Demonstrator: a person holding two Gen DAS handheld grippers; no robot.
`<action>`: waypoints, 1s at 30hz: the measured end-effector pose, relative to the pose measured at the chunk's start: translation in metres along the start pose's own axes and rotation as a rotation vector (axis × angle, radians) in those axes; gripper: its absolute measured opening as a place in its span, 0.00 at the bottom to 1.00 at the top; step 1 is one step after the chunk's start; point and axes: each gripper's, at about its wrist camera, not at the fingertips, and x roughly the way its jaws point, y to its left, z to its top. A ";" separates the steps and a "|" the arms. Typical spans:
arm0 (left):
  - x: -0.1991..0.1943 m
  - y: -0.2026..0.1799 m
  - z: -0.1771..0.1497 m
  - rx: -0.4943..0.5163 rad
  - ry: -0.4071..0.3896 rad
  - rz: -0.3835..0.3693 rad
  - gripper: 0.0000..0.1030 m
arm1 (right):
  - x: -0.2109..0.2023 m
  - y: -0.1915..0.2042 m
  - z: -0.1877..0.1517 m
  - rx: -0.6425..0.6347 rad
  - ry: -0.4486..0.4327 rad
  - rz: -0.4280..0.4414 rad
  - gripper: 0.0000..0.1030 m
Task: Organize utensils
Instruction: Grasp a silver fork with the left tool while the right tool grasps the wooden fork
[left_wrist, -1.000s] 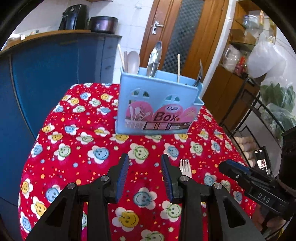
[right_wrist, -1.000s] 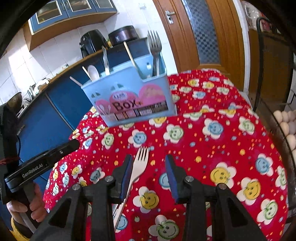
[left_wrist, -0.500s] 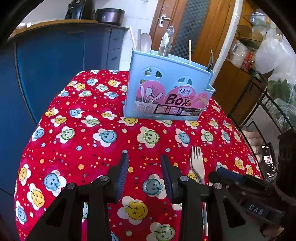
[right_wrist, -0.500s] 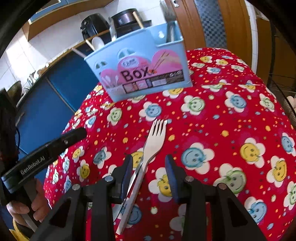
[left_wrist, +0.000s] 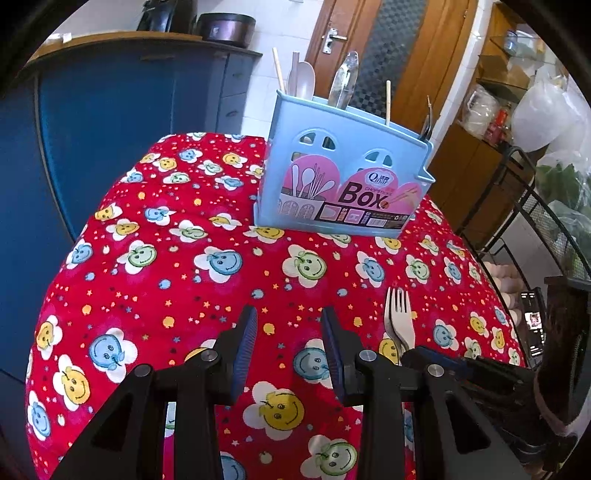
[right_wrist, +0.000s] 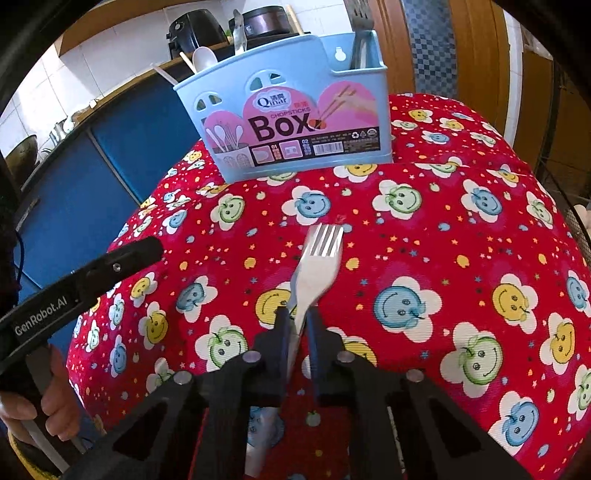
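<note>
The right gripper (right_wrist: 295, 325) has just been closing and now grips the fork (right_wrist: 314, 273) at its neck; stiff, slick metal, likely light. The left gripper (left_wrist: 290, 332) stands open, empty.

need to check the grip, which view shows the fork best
The right wrist view: the fork lies centred, its neck pinched in the right gripper. The left wrist view shows only its head near the right edge.
</note>
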 end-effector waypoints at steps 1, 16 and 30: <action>0.000 0.000 0.000 0.002 0.001 -0.001 0.35 | -0.001 -0.001 0.000 0.004 -0.003 0.003 0.08; 0.014 -0.031 -0.008 0.065 0.070 -0.043 0.35 | -0.026 -0.046 0.007 0.093 -0.087 -0.040 0.08; 0.051 -0.089 -0.026 0.219 0.212 -0.049 0.35 | -0.025 -0.066 0.000 0.137 -0.069 0.012 0.08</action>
